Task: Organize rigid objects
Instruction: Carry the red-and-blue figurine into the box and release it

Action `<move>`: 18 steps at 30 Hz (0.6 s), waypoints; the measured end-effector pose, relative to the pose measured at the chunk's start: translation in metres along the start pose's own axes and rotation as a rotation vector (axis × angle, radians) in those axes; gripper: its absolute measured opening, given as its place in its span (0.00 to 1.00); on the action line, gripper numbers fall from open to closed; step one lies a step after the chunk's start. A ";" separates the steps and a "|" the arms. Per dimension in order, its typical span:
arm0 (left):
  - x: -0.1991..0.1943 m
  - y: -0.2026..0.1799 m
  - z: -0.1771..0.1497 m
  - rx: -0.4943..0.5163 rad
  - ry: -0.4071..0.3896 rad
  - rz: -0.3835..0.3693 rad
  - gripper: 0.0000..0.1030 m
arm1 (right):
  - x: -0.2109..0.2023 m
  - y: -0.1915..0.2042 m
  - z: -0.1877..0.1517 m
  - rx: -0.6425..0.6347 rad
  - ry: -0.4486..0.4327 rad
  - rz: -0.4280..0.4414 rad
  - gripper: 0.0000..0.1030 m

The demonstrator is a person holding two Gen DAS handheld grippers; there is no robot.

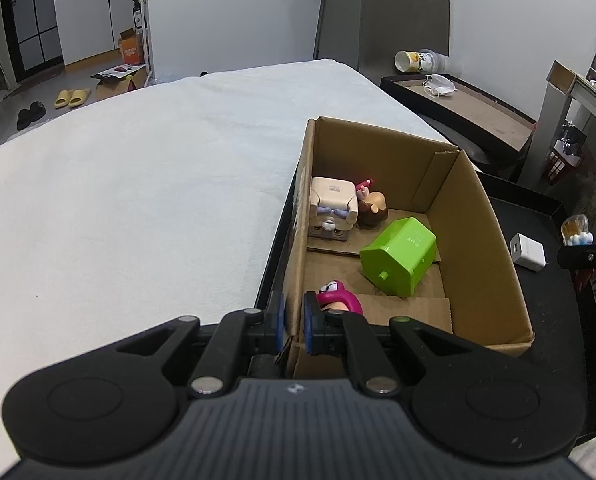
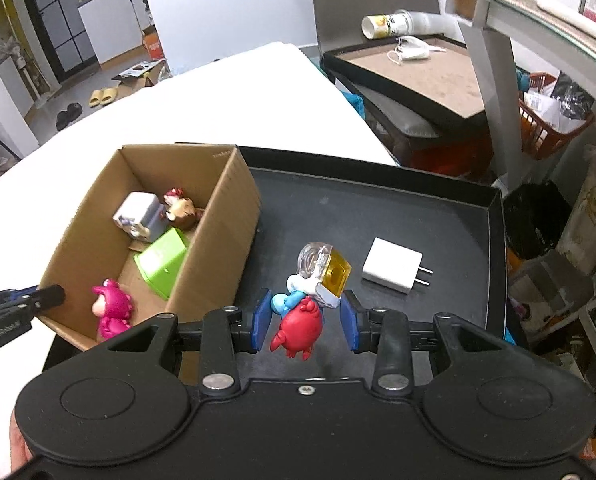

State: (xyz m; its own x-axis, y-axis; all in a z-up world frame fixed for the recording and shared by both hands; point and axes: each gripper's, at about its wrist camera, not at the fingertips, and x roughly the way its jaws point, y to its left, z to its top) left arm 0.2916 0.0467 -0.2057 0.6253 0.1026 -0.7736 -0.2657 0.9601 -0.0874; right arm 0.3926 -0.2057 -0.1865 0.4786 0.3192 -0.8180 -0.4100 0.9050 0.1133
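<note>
A cardboard box (image 1: 481,224) (image 2: 226,216) stands on a black tray (image 2: 377,216). Inside lie a green block (image 1: 397,260) (image 2: 164,260), a white cube figure (image 1: 331,208) (image 2: 138,216), a brown figure (image 1: 373,208) (image 2: 182,208) and a pink figure (image 1: 337,300) (image 2: 112,308). My left gripper (image 1: 294,320) is shut on the box's left wall at its near corner. My right gripper (image 2: 303,320) holds a red, blue and yellow toy figure (image 2: 309,296) between its pads over the tray, right of the box. A white charger (image 2: 391,270) (image 1: 527,254) lies on the tray.
The tray sits on a white-covered table (image 1: 138,184). Right of it are a dark side table (image 2: 417,68) with a cup and a mask, a metal frame and an orange basket (image 2: 549,128).
</note>
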 end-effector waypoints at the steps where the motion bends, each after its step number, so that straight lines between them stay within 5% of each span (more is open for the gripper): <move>1: 0.000 0.000 0.000 -0.001 0.000 -0.002 0.08 | -0.002 0.002 0.001 -0.002 -0.005 0.002 0.35; 18: -0.001 0.005 0.001 -0.014 -0.004 -0.021 0.08 | -0.015 0.035 0.012 -0.077 -0.074 0.066 0.35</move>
State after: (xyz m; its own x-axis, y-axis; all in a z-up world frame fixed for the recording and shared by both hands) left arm 0.2900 0.0520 -0.2047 0.6337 0.0835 -0.7691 -0.2630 0.9582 -0.1126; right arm 0.3809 -0.1756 -0.1635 0.5032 0.3999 -0.7661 -0.4994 0.8581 0.1199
